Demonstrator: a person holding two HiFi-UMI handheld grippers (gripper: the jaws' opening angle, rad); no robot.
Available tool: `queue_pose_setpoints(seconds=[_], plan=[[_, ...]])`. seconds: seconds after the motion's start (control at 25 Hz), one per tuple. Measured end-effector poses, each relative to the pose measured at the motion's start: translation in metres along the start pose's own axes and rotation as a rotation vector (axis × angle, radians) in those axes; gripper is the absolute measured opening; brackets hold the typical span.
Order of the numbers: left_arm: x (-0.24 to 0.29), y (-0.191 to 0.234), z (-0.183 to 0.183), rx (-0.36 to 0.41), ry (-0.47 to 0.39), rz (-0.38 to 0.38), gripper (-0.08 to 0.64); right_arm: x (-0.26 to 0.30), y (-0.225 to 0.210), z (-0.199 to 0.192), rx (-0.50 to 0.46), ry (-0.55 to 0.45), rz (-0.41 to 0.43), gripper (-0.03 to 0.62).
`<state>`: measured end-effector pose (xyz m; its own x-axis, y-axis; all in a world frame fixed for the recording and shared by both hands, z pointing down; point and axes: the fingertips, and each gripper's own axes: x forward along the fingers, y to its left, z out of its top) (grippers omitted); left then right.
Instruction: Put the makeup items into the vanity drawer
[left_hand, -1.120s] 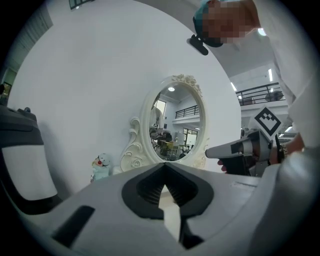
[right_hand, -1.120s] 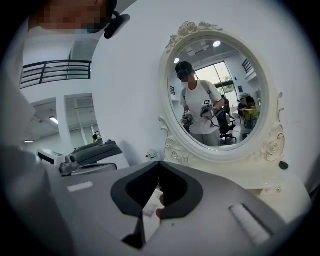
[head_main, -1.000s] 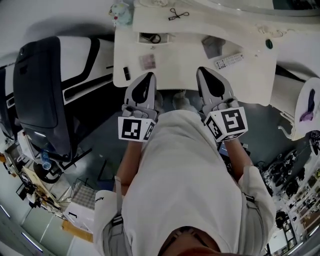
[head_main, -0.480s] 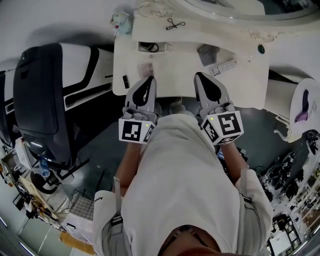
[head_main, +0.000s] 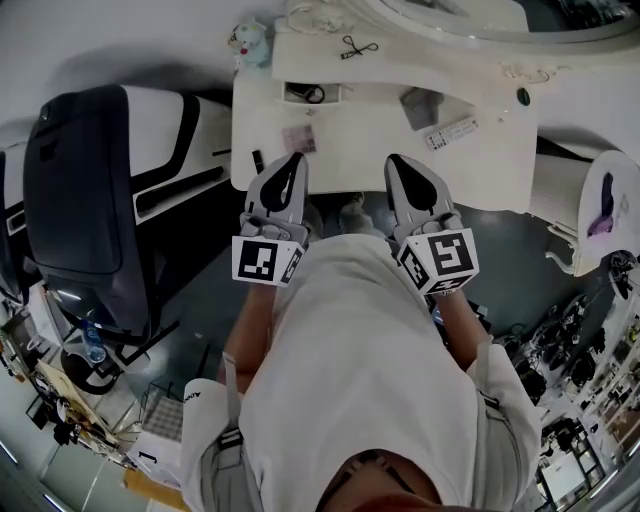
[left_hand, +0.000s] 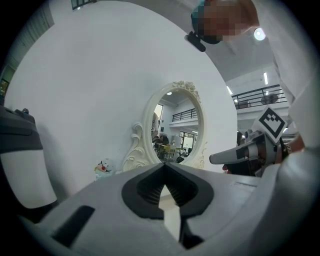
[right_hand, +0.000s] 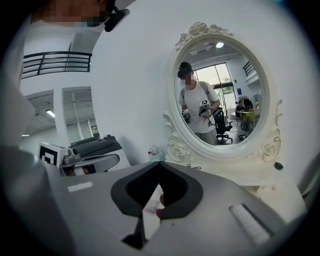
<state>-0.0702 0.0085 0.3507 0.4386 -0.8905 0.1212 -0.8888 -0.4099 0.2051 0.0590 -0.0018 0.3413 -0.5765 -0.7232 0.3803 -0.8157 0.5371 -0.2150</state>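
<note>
The white vanity table (head_main: 370, 150) lies ahead of me in the head view. On it rest a pinkish palette (head_main: 297, 138), a thin black stick (head_main: 257, 160), a grey pouch (head_main: 421, 103) and a white strip-shaped item (head_main: 452, 131). A small open compartment (head_main: 310, 93) toward the back holds a dark ring-shaped thing. My left gripper (head_main: 293, 160) and right gripper (head_main: 397, 162) hover side by side over the table's front edge. Both are shut with nothing in them. The jaws meet tip to tip in the left gripper view (left_hand: 164, 165) and the right gripper view (right_hand: 159, 164).
An oval mirror (right_hand: 222, 95) in an ornate white frame stands at the table's back, with a small toy figure (head_main: 250, 42) at its left corner. A black-and-white chair-like machine (head_main: 90, 200) stands left. A white chair (head_main: 610, 215) with a purple item stands right.
The head view has shifted slightly, so the table sits a little lower and further right in the picture. Both grippers stay shut and side by side at the front edge.
</note>
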Motion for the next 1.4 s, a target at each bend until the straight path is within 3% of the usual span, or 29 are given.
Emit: queue_pose_setpoints(seconds=[0.32, 0.52, 0.76, 0.88, 1.04, 1.12, 1.24, 1.4], plan=[[-0.011, 0.008, -0.009, -0.021, 0.004, 0.013, 0.006, 0.009, 0.008, -0.01, -0.002, 0.047, 0.003, 0.006], [-0.022, 0.023, -0.01, -0.034, -0.005, 0.044, 0.006, 0.014, 0.022, -0.01, -0.08, 0.083, 0.029, 0.006], [-0.028, 0.043, -0.009, -0.053, -0.031, 0.087, 0.006, 0.027, 0.03, -0.005, -0.123, 0.206, 0.125, 0.006], [-0.031, 0.055, -0.011, -0.066, -0.038, 0.11, 0.006, 0.046, 0.038, -0.006, -0.244, 0.299, 0.213, 0.007], [-0.037, 0.073, -0.012, -0.077, -0.047, 0.149, 0.006, 0.082, 0.058, -0.014, -0.498, 0.359, 0.345, 0.016], [-0.04, 0.083, -0.01, -0.079, -0.057, 0.176, 0.006, 0.104, 0.064, -0.033, -0.598, 0.423, 0.403, 0.078], [-0.05, 0.096, -0.007, -0.08, -0.066, 0.246, 0.006, 0.137, 0.071, -0.082, -0.704, 0.546, 0.508, 0.113], [-0.068, 0.116, -0.005, -0.076, -0.068, 0.323, 0.006, 0.169, 0.078, -0.16, -0.876, 0.716, 0.627, 0.27]])
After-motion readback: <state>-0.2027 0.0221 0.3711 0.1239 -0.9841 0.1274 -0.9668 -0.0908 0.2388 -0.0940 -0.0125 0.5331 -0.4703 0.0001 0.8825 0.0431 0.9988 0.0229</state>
